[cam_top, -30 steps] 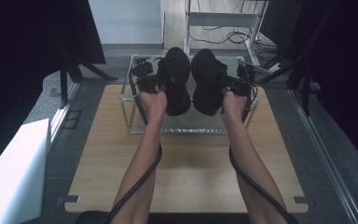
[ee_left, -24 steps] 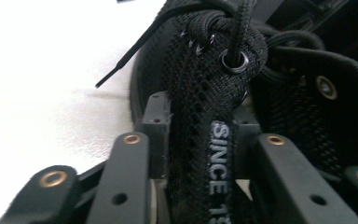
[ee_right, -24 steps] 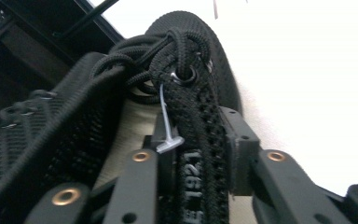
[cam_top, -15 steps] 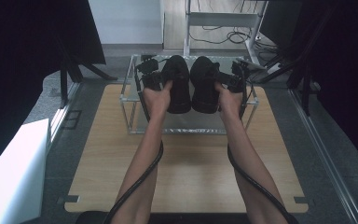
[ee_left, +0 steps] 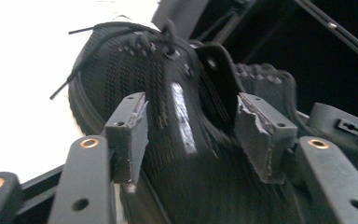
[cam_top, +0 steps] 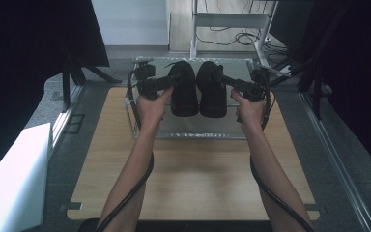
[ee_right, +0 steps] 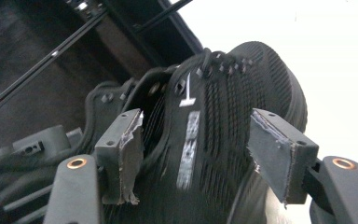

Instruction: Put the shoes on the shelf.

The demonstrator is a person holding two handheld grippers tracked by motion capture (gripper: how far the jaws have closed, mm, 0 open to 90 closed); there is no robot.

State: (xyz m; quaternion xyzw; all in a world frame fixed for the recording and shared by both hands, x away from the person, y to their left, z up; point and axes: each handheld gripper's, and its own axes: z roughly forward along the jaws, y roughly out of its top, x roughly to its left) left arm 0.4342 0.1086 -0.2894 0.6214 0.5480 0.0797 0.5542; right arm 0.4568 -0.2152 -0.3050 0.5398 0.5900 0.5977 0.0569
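Note:
Two black knit lace-up shoes lie side by side, toes away from me, on top of a clear rack [cam_top: 193, 136] at the table's far end. My left gripper [cam_top: 170, 83] reaches in from the left and is shut on the left shoe [cam_top: 183, 94]. In the left gripper view its pads [ee_left: 131, 135] press both flanks of the left shoe [ee_left: 186, 154]. My right gripper [cam_top: 228, 83] comes in from the right, shut on the right shoe [cam_top: 213, 94]. In the right gripper view the right shoe [ee_right: 196, 140] sits between the pads [ee_right: 270, 149].
The rack stands on a wooden table [cam_top: 193, 183] with bare board between it and me. A white box [cam_top: 14, 179] sits off the table's left side. Dark stands and a metal frame [cam_top: 232, 19] with cables are behind the rack.
Both shoes have come down and look smaller and flatter on the rack top. My hands have moved slightly outward and lower.

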